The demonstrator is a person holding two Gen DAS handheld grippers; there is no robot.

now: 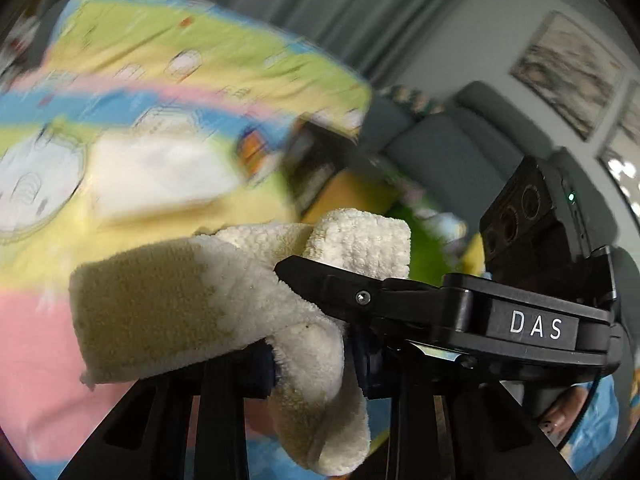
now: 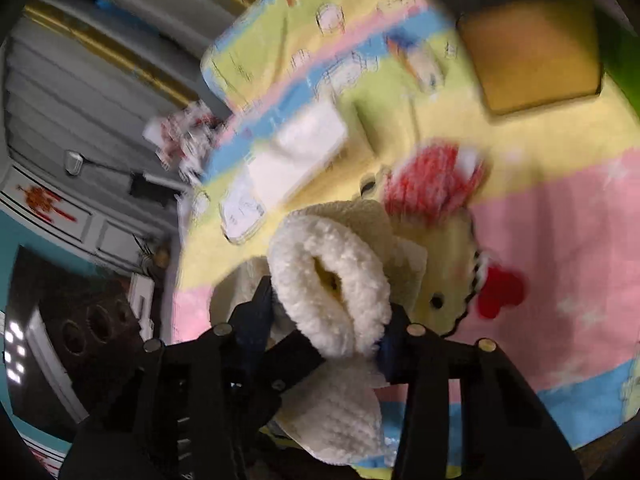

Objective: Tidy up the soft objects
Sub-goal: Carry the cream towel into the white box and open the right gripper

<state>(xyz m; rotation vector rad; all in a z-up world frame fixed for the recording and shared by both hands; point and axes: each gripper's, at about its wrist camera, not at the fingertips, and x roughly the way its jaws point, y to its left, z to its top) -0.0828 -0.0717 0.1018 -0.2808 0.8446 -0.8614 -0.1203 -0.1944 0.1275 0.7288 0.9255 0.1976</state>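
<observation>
Both tools grip the same soft thing: the left tool (image 1: 308,356) has its black fingers closed on a cream fleece sock with a tan toe patch (image 1: 168,308), and the right tool (image 2: 326,320) pinches the fluffy rolled cuff of that cream fleece sock (image 2: 332,292) between its own two fingers. In the left wrist view the right tool (image 1: 400,300) reaches in from the right, its black body lettered "DAS", with one finger tip lying against the sock's ribbed cuff. The sock is held up off the surface, above a pastel striped blanket printed with cartoon figures (image 2: 560,248) in bands of pink, yellow, blue and green. On the blanket, just beyond the sock, lies a yellow knitted toy with a red knit cap and a red heart-shaped piece (image 2: 448,240); farther back rest a white folded cloth (image 2: 296,156) and a tan square cushion (image 2: 532,56), well apart from each other. Motion blur smears most of the blanket's print. Round the room, the left wrist view shows a grey-blue sofa (image 1: 448,152), grey curtains (image 1: 320,4) and a framed picture on a pale wall (image 1: 568,72); the right wrist view shows grey panelled cabinet doors (image 2: 64,96) at the left.
</observation>
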